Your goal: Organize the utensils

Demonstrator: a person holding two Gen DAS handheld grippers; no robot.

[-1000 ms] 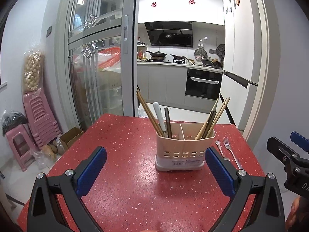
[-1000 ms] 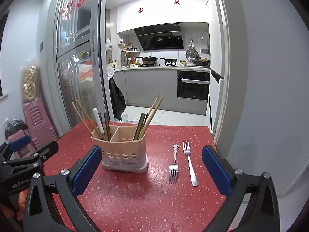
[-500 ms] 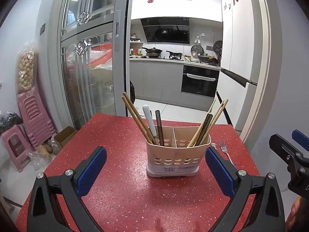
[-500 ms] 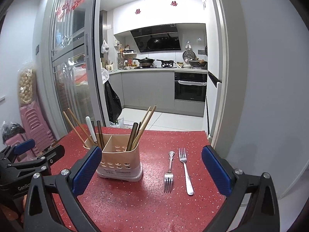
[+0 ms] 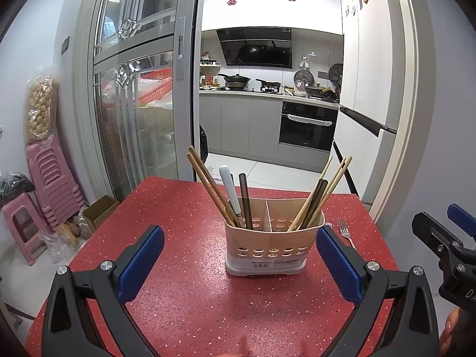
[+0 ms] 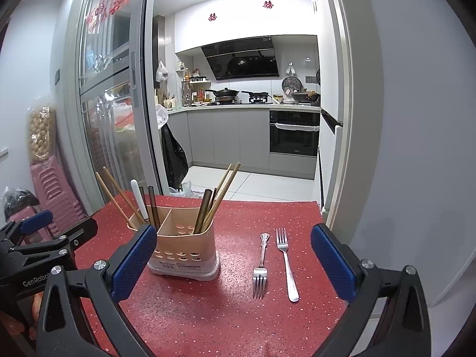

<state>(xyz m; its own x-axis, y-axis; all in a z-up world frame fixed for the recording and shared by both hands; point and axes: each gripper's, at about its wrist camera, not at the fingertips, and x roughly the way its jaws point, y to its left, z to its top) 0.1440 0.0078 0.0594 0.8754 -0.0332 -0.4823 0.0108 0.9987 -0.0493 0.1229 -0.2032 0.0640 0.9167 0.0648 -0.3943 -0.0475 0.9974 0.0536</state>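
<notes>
Most utensils already stand in the beige caddy point(image 6: 183, 242) on the red worktop point(image 6: 238, 312), but two forks point(image 6: 275, 263) lie loose beside it, while the left tongs point(image 5: 238, 264) and right tongs point(image 6: 233, 263) hang spread and empty.

Bright, even indoor light, sharp focus.
Ceiling glow from the kitchen; soft shadows on the counter point(image 6: 208, 312); fisheye-bent, dark-vignetted edges.
</notes>
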